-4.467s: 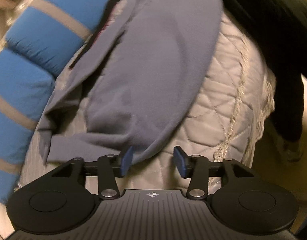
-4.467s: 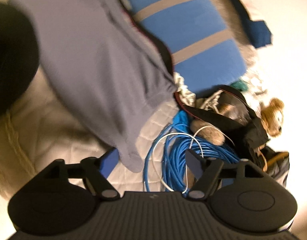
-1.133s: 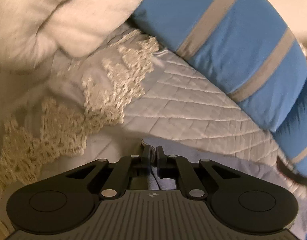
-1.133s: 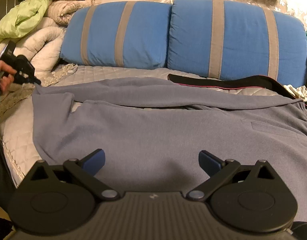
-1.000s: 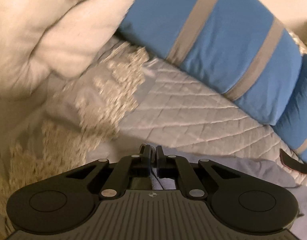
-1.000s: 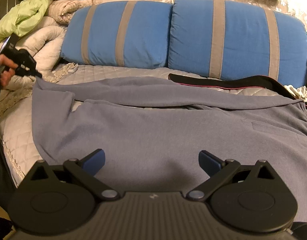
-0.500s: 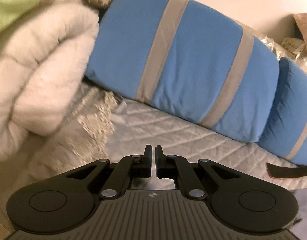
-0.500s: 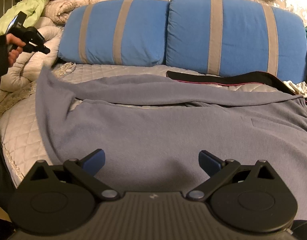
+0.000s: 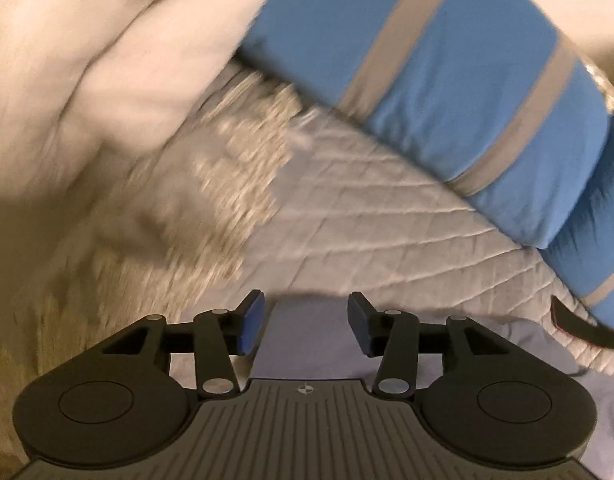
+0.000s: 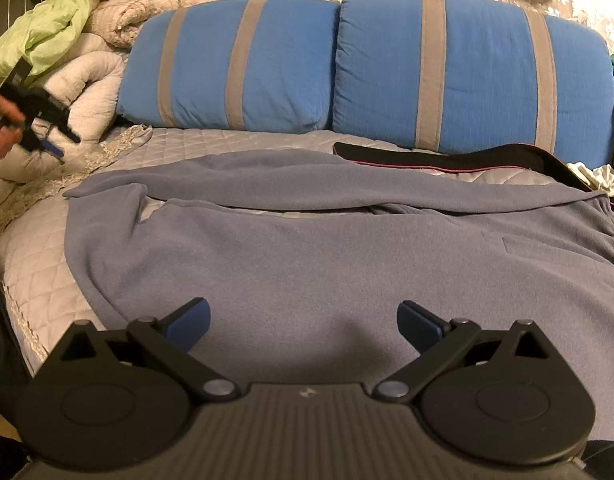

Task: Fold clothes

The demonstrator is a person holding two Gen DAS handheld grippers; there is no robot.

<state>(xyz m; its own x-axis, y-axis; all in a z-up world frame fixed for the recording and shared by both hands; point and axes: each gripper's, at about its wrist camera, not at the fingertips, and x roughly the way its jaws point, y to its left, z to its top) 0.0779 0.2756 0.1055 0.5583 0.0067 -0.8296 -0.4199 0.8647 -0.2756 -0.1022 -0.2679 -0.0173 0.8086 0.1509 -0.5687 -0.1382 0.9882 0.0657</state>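
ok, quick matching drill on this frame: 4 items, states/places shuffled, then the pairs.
Items:
1. garment
2. left gripper
3. pillows
4. green blanket

States:
a. on top of the pile at far left
b. spread flat on the quilt
c. open, holding nothing
d. blue with grey stripes, behind the garment

Pairs: 1-b, 2-c, 3-d, 4-a
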